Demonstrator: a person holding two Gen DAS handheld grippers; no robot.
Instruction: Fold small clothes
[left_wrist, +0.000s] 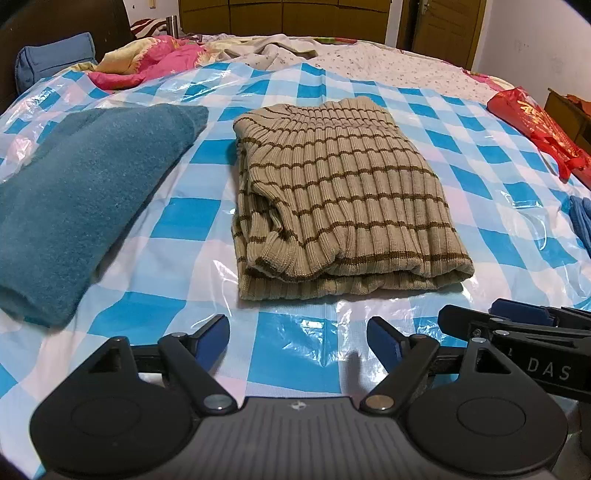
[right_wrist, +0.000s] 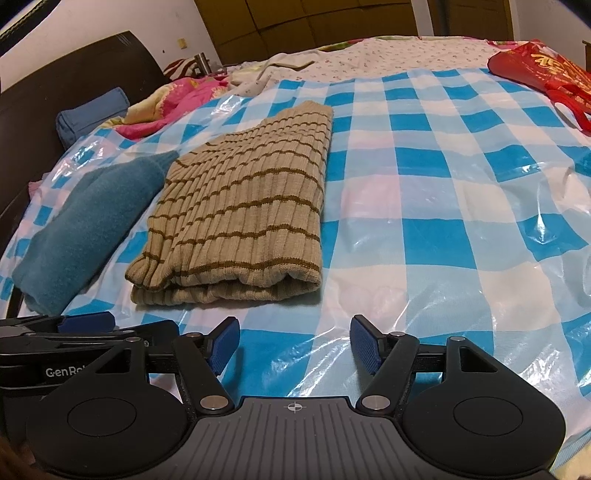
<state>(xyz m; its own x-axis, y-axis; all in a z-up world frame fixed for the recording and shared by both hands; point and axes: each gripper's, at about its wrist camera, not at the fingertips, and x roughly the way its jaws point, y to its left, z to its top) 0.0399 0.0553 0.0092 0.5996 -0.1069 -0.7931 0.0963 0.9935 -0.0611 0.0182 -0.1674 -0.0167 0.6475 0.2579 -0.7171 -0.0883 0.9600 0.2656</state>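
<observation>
A folded beige sweater with brown stripes (left_wrist: 343, 195) (right_wrist: 240, 218) lies on the blue-and-white checked plastic sheet (left_wrist: 192, 218) (right_wrist: 443, 206) covering the bed. To its left lies a folded teal sweater (left_wrist: 74, 199) (right_wrist: 88, 225). My left gripper (left_wrist: 297, 341) hovers in front of the beige sweater, open, nothing between its blue pads. My right gripper (right_wrist: 295, 343) is also open and empty, just right of the left one and in front of the sweater's right corner. Each gripper shows at the other view's edge, the right gripper (left_wrist: 524, 325) and the left gripper (right_wrist: 85, 328).
A red bag (left_wrist: 535, 129) (right_wrist: 546, 70) lies at the far right. Pink floral bedding (left_wrist: 155, 62) (right_wrist: 177, 99) and a blue pillow (left_wrist: 51, 59) (right_wrist: 92, 114) sit far left by the dark headboard. A blue cloth (left_wrist: 581, 221) shows at the right edge.
</observation>
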